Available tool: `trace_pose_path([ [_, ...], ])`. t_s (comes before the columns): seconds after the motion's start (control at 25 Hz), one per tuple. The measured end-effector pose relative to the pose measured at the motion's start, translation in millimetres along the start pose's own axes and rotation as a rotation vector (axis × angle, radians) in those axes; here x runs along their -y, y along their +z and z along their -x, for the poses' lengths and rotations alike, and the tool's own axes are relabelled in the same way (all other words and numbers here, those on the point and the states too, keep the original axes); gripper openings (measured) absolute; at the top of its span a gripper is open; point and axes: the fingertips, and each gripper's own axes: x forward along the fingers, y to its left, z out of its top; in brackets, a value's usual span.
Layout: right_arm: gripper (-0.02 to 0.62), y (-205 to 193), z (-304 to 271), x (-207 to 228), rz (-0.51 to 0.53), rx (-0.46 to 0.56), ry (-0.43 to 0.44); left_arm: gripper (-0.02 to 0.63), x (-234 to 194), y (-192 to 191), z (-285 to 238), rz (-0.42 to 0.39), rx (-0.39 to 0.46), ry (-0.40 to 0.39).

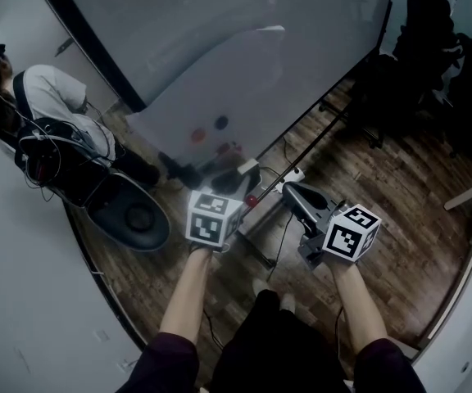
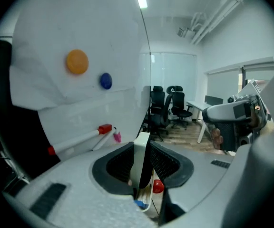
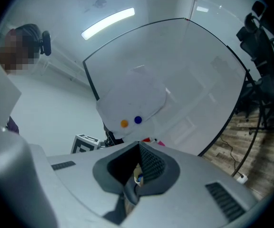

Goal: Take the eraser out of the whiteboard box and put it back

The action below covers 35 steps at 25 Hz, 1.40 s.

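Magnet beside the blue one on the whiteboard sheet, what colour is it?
The magnet is orange; clearest in the left gripper view.

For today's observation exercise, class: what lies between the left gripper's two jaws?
A white slab-shaped eraser with a dark side stands there, pressed by both jaws of the left gripper; the left gripper view shows it.
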Motion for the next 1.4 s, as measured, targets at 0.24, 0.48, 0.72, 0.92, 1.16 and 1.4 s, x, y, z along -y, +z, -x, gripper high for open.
trace_pose_path([
  [0.24,0.003,13.9,4.9,-15.1,0.016,0.035,0.026,0.103,6.3,38.2,37.2,-0.002,0.142,0.029],
  [0.48,0.003,15.7,4.9,-24.6,0.014,0.036,0.046,0.103,8.5,60.0,67.5,0.02,0.236,0.055],
  [0.72,0.003,27.3,15.7,-41.7,0.039,0.048,0.076,0.103,25.3,69.5,92.3,0.041,0.291,0.058],
  [0.92,0.003,48.9,38.0,-63.6,0.071,0.088,0.11,0.103,52.0,87.6,131.8,0.032,0.386,0.081],
  [1.16,0.003,66.9,64.6,-99.4,0.128,0.131,0.163,0.103,84.4,102.2,184.8,0.018,0.494,0.114],
  [1.4,0.003,63.9,87.8,-130.6,0.15,0.151,0.21,0.101,110.6,101.5,227.0,0.018,0.562,0.132],
])
